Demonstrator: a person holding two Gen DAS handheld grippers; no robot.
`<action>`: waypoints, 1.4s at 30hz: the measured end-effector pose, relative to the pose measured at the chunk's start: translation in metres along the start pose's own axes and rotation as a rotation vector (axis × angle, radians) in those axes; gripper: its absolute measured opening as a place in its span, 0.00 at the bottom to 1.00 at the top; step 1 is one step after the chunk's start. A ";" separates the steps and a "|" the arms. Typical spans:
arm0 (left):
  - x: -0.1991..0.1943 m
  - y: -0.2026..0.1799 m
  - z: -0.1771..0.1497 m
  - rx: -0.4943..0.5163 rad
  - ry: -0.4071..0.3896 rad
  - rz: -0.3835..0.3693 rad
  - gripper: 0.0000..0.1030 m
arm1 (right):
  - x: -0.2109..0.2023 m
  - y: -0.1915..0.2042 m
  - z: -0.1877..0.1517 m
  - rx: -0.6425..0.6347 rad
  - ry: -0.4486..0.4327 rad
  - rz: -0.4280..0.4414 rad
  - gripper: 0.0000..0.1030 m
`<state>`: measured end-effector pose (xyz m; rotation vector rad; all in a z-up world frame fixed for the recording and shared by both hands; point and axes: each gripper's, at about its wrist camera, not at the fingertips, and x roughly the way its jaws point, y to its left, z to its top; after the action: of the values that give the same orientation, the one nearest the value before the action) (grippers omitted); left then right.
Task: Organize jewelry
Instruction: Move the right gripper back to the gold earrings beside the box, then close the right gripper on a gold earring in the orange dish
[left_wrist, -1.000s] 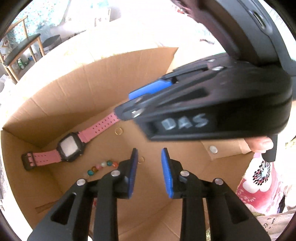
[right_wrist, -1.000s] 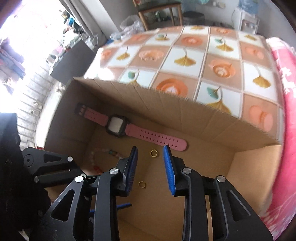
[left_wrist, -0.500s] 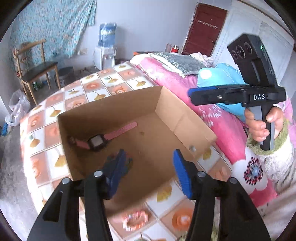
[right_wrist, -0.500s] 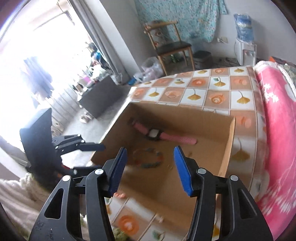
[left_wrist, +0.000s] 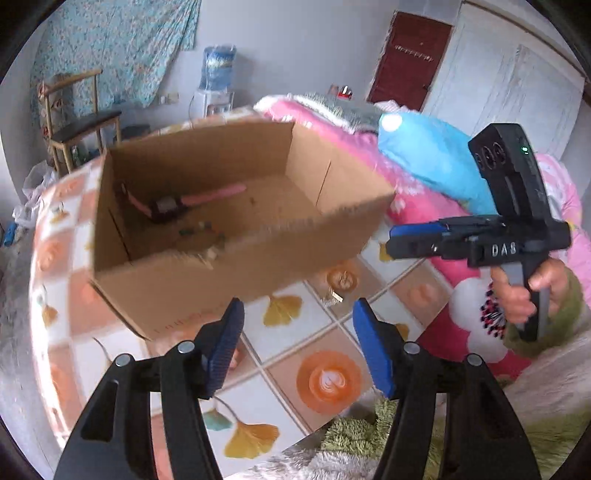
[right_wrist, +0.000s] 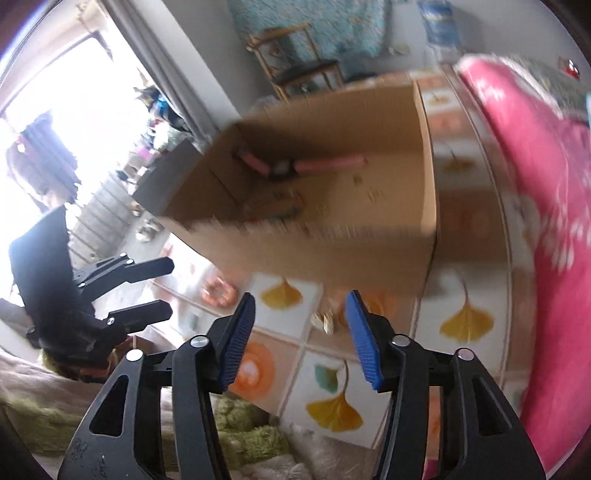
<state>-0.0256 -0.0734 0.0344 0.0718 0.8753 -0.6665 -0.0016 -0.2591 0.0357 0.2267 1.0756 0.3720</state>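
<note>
— Where do we stand, starting at our own fingers?

— Our left gripper (left_wrist: 297, 347) has its fingers wide apart with nothing between them, and our right gripper (right_wrist: 300, 332) is the same: spread and empty. Both hang above the near edge of the table (left_wrist: 295, 332), short of the box (left_wrist: 221, 273).

— And the jewelry?

— Most of it looks put away. The pink watch (left_wrist: 184, 201) lies along the far wall of the box, the bead bracelet (left_wrist: 201, 230) just in front of it, and we can make out tiny specks farther right on the floor of the box, too blurred to name.

— So what is left?

— One small pale piece (right_wrist: 323, 319) lies on the table between the box's near wall and our right fingers. We judge that it goes in next.

— Anything in the way?

— The box's tall near wall; we would have to lift over it. A pink blanket (right_wrist: 535, 184) crowds the table's right edge, well apart from the piece.
</note>
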 end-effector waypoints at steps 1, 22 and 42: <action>0.008 -0.002 -0.004 0.008 0.010 0.006 0.58 | 0.008 -0.003 -0.004 0.019 0.017 0.000 0.38; 0.088 -0.043 -0.030 0.288 0.086 0.074 0.46 | 0.079 0.003 -0.019 -0.050 0.112 -0.144 0.07; 0.101 -0.045 -0.025 0.352 0.070 0.036 0.40 | 0.055 -0.026 -0.023 0.063 0.111 -0.149 0.00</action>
<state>-0.0219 -0.1530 -0.0464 0.4278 0.8144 -0.7825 0.0063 -0.2604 -0.0291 0.1823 1.2068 0.2187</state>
